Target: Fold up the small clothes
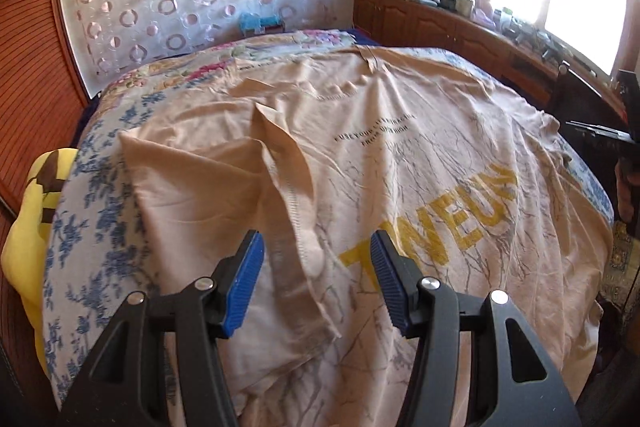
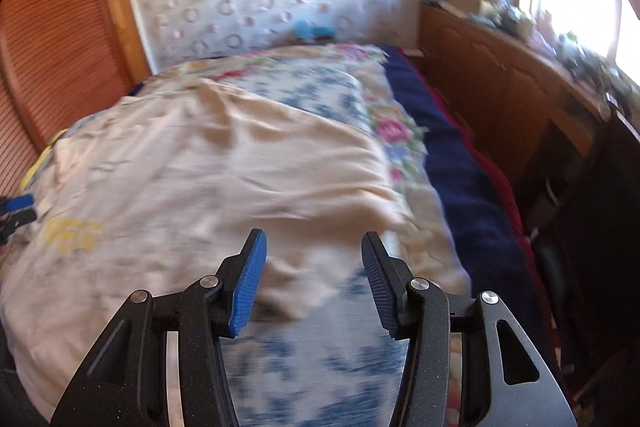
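Below the open left gripper (image 1: 316,259) lies the T-shirt's (image 1: 400,155) folded sleeve.

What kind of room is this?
Most likely a bedroom in a home: a bed with a blue floral bedspread, a beige printed T-shirt spread on it, and a cluttered wooden cabinet under the window.

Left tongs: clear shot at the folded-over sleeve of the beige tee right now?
Probably yes. The left tongs stand open, nothing between them, and the sleeve lies just ahead, atop the tee with nothing covering it. The right tongs are off at the tee's other edge.
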Motion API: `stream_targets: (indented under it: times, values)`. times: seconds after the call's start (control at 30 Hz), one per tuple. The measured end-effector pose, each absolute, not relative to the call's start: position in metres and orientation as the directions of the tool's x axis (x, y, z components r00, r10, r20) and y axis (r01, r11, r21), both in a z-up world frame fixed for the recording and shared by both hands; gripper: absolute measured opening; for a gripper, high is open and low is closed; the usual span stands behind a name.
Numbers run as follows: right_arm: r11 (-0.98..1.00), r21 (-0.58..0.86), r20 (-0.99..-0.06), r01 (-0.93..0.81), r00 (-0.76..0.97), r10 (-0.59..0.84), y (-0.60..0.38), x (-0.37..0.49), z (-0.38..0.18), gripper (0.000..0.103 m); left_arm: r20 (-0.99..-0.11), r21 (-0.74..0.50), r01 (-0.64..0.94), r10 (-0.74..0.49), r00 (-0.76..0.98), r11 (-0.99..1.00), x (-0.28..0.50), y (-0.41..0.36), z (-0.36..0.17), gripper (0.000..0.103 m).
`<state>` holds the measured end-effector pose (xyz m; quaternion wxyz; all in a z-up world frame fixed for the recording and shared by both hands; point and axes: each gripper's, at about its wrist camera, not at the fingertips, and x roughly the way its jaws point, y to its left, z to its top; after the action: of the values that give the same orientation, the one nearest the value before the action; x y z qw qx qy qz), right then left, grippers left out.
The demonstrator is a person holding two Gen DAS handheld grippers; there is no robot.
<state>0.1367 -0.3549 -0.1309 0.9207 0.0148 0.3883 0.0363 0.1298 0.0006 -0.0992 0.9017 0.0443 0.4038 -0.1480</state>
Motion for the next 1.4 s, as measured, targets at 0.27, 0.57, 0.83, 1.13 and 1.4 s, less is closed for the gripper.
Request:
stream_targets:
  times: [0.27,0.57,0.83,1.13,1.4]
  values:
    - [0.987,0.16,-0.742,0.0,0.659,0.12,-0.387,0.153,-0.143,0.05,-0.767,0.008,0.306,-0.19,0.613,0.952,0.133,-0.008,-0.114,0.055]
    - [0.974,0.224,-0.769,0.014,0.617,0.168,-0.397,0.175,-0.15,0.037,-0.766,0.031,0.309,-0.176,0.618,0.95,0.135,-0.011,-0.117,0.058]
    - [0.992,0.126,-0.738,0.0,0.668,0.094,-0.397,0.168,-0.136,0.001,-0.767,0.026,0.309,-0.179,0.616,0.951,0.136,-0.01,-0.118,0.058]
    - [0.994,0.052,-0.653,-0.099,0.75,0.109,-0.359,0.166,-0.091,0.0,-0.767,0.029,0.308,-0.176,0.617,0.951,0.136,-0.009,-0.118,0.059]
    - [0.999,0.03,-0.667,-0.029,0.744,0.042,-0.351,0.178,-0.093,0.035,-0.767,0.03,0.308,-0.176,0.617,0.951,0.137,-0.009,-0.118,0.059]
